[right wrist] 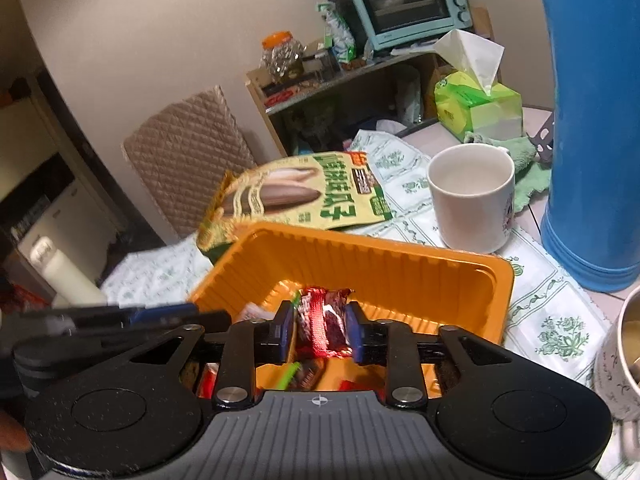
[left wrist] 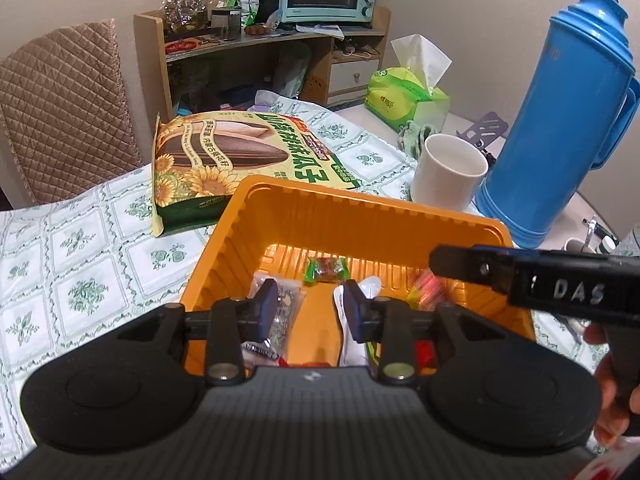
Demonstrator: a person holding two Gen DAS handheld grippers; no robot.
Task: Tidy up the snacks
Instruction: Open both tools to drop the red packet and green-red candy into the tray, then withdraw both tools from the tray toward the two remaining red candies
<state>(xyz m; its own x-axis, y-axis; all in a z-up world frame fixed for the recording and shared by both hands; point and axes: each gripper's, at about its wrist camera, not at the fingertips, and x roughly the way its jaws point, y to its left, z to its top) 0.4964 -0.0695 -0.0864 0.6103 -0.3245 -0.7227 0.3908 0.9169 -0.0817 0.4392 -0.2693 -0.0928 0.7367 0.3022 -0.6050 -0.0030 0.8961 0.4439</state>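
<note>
An orange plastic tray on the flowered tablecloth holds several small wrapped snacks, among them a green-ended candy, a clear speckled packet and a white packet. My left gripper hangs over the tray, open, with bare tray floor showing between its pads. My right gripper is over the tray's right side, jaws apart around a red foil snack packet that sits loosely between the pads. From the left wrist view the right gripper shows side-on above a blurred red-yellow packet.
A large sunflower-seed bag lies behind the tray. A white mug, a blue thermos and a green tissue pack stand to the right. A second mug is near right. A quilted chair is at left.
</note>
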